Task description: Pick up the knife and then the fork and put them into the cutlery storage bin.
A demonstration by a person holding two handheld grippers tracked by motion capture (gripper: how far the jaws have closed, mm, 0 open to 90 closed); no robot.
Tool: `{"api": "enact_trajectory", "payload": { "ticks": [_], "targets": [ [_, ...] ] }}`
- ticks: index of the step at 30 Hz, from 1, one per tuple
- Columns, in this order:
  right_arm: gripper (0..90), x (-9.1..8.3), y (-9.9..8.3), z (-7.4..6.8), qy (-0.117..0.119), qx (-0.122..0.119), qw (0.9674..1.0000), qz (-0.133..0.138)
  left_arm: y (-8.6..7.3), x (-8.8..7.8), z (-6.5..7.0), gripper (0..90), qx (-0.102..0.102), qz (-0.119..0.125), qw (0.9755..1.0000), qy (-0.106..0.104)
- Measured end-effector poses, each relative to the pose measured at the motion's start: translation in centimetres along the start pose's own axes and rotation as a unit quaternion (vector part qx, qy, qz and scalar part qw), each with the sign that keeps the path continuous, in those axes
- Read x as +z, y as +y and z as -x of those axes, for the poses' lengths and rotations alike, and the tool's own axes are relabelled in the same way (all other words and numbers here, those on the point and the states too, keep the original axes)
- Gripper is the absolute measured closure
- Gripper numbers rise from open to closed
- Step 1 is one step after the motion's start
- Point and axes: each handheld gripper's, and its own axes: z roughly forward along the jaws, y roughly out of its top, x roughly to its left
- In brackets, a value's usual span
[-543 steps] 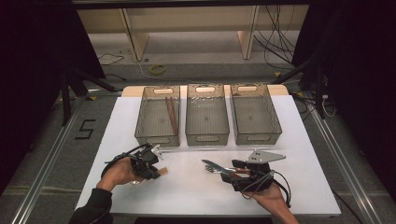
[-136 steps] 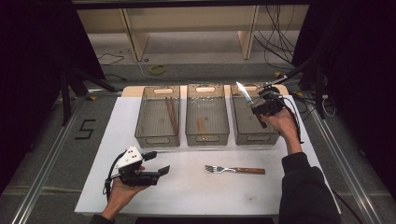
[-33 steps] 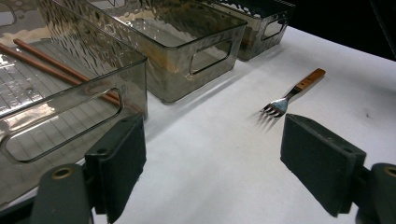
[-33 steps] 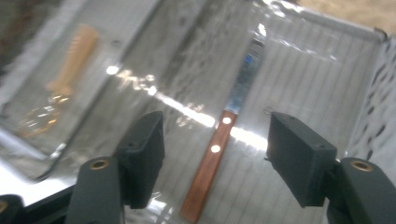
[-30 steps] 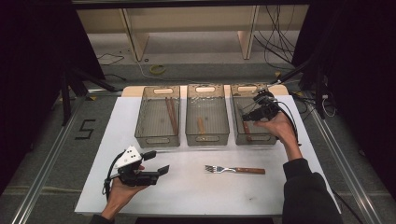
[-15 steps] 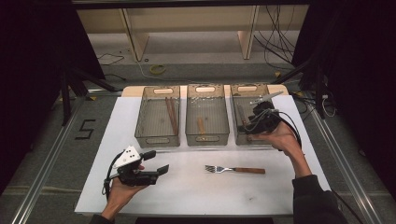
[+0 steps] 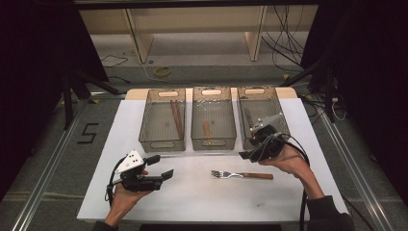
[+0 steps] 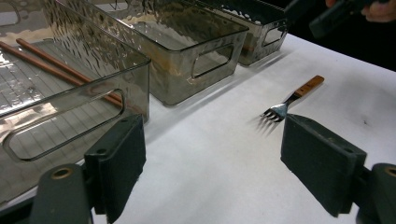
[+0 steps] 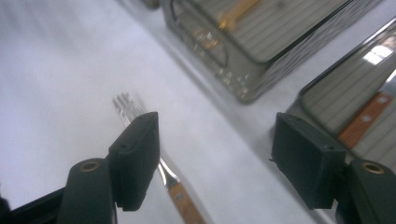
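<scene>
Nearest the person, the left gripper rests above the white table, jaws spread wide with nothing between them, aimed toward the steel fork with a brown wooden handle that lies flat on the bare tabletop in front of the bins, tines pointing to the person's left. The right gripper hangs just beyond and above the fork, at the near edge of the right-hand bin, its jaws also wide and empty; in the right gripper view the fork runs partly under one black pad. The main risk appears to be the pickup: the fork is thin and lies flat, so pads closing too high could slip over it or nudge it sideways, and a grip near the tines could let the heavier handle tip down. A low approach could also knock the bin wall. Farther back stand three smoky clear plastic bins: the left bin holds a pair of brown chopsticks, the middle bin a small wooden-handled utensil, and the right bin a utensil with a wooden handle, probably a knife.
</scene>
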Motion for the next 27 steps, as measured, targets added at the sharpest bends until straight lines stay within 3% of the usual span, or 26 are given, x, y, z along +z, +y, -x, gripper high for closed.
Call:
{"api": "enact_trajectory", "payload": {
  "ticks": [6,15,21,27],
  "targets": [
    [33.9,1.3,-1.1,-0.3,0.009,-0.01,0.9992,-0.037,0.0,0.1,0.0,21.3,0.0,-0.001,1.0,0.0],
    [34.7,2.0,-2.2,-0.5,0.012,-0.021,0.9973,-0.069,0.0,0.2,0.0,21.3,0.001,-0.002,1.0,0.0],
    [37.8,3.0,-2.8,-0.8,0.013,-0.04,0.9936,-0.105,0.0,0.0,0.0,21.3,0.002,-0.001,1.0,0.002],
    [44.9,3.6,-3.2,-0.8,0.023,-0.05,0.9908,-0.124,0.0,0.0,0.2,21.3,0.004,0.0,1.0,0.0]
  ]
}}
